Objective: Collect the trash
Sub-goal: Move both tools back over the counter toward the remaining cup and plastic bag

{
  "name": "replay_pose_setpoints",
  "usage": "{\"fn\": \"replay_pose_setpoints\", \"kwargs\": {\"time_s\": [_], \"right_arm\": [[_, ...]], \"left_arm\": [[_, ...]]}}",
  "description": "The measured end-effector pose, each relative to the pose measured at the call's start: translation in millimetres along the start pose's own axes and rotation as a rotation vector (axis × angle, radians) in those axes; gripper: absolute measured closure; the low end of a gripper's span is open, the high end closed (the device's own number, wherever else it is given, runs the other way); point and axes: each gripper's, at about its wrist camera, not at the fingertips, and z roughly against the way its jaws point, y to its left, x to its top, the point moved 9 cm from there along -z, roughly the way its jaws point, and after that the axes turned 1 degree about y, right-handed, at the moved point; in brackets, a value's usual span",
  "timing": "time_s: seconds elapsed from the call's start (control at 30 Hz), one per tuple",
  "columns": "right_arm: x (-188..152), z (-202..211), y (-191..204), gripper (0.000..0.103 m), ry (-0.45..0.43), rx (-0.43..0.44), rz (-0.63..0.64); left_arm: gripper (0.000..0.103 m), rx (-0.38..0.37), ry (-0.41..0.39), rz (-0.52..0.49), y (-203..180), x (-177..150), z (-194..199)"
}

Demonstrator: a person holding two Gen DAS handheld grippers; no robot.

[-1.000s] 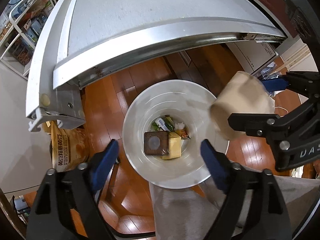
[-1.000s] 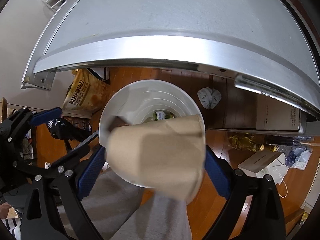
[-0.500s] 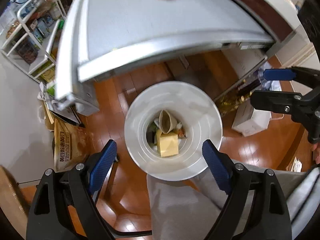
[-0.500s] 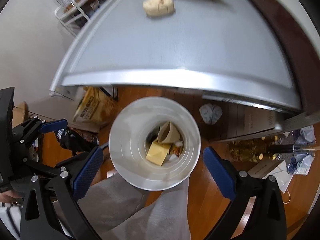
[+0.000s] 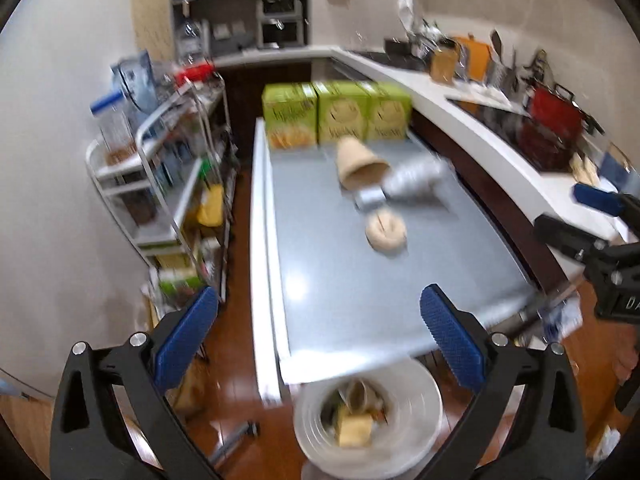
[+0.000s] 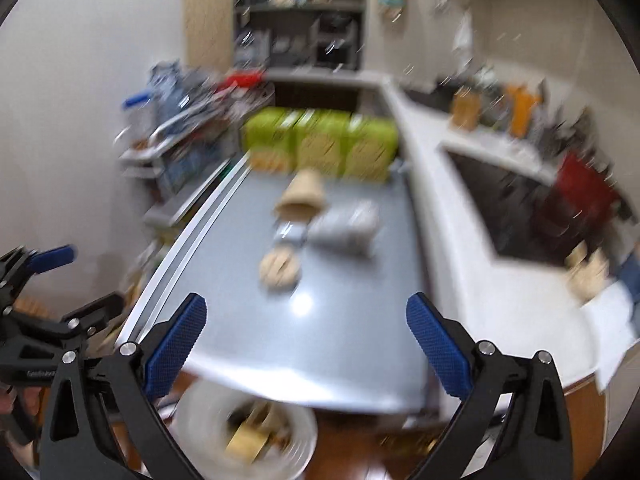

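Note:
A white trash bin (image 5: 368, 428) stands on the floor at the table's near end, holding a paper cup, a yellow piece and other scraps; it also shows in the right wrist view (image 6: 244, 436). On the grey table (image 5: 340, 272) lie a tipped brown paper cup (image 5: 358, 162), a crumpled silver wrapper (image 5: 416, 182), a small flat silver piece (image 5: 370, 199) and a beige round lump (image 5: 386, 232); the cup (image 6: 302, 196), wrapper (image 6: 346, 226) and lump (image 6: 280, 270) show blurred in the right wrist view. My left gripper (image 5: 320, 340) and right gripper (image 6: 306, 346) are open and empty, above the table's near edge.
Three green boxes (image 5: 336, 114) stand at the table's far end. A wire rack (image 5: 168, 176) full of goods stands left of the table. A white counter (image 5: 480, 136) with a black hob and a red pot runs along the right. The floor is wood.
The paper cup left my right gripper and fell into the bin. Both grippers then swung up from looking down at the bin to looking along the table.

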Motion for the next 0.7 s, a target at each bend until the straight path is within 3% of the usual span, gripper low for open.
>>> {"fn": "replay_pose_setpoints", "kwargs": {"time_s": [0.07,0.17,0.37,0.5,0.7], "right_arm": [[18.0,-9.5,-5.7,0.005,-0.011,-0.015,-0.018],[33.6,-37.5,-8.4,0.005,0.031,0.006,-0.047],[44.6,-85.9,-13.7,0.005,0.122,0.011,-0.097],[45.2,-111.5,-18.9,0.005,0.163,-0.041,-0.085],[34.8,-137.7,-27.9,0.005,0.221,-0.043,-0.108]], "left_arm": [[0.001,0.022,0.045,0.000,4.1,8.2,-18.9],[0.001,-0.010,0.116,0.004,3.5,14.0,-40.4],[0.001,-0.010,0.107,-0.031,2.1,29.1,-57.0],[0.001,-0.033,0.115,-0.023,1.9,62.5,-85.3],[0.001,-0.159,0.187,0.072,-9.2,126.9,-156.6]]}}
